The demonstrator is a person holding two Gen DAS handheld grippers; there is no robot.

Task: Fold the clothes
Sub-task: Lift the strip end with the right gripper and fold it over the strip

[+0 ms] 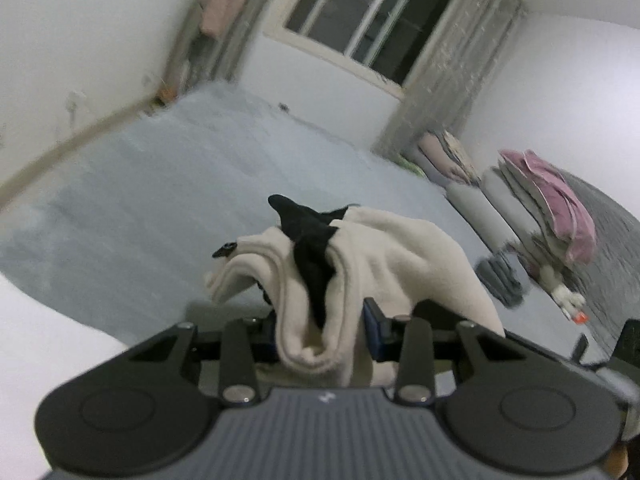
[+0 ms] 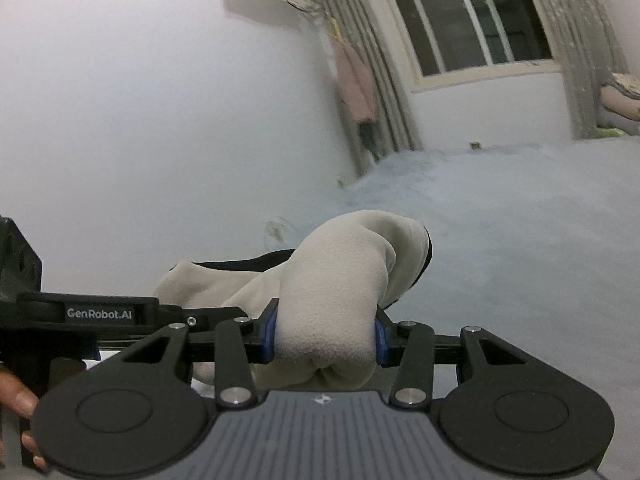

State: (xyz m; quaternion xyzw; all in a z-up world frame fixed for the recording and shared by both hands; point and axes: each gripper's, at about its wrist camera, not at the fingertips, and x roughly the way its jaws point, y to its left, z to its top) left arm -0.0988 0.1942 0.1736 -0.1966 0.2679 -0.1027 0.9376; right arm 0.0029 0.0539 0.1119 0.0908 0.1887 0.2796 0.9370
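Nearest the lens in the left wrist view: left gripper (image 1: 322, 330), clenched on a thick bunched fold of the cream fleece garment with black trim (image 1: 372, 256), blue pads pressed into the fabric from both sides. Same picture in the right wrist view: right gripper (image 2: 324, 336) clamped around a rounded wad of that cream fleece (image 2: 340, 280), black edging showing at 10 and at 2 o'clock of the bundle. Garment held up between the two grippers, above the pale blue-grey bed cover (image 1: 160, 200), crumpled rather than flat; black collar or lining (image 1: 308, 248) poking out at 12 o'clock of the left grasp. Whether any hem touches the bed: cannot tell.

Elsewhere: dark window with grey curtains (image 1: 372, 20) at 12 o'clock, stack of folded bedding topped by a pink quilt (image 1: 556, 204) at 3 o'clock, a small grey folded piece (image 1: 500, 280) just beside it. A fingertip (image 2: 18, 402) visible at 8 o'clock in the right view.

Risks, judged from the grasps: several layers pinched together in each gripper, so a true edge or corner probably not isolated; laid down like this, likely a lumpy, skewed fold. Thick fleece springy, liable to creep out of the pads under pull. Uneven tension between the two sides, and the garment twists. Swing toward 3 o'clock, and the bedding stack gets knocked.
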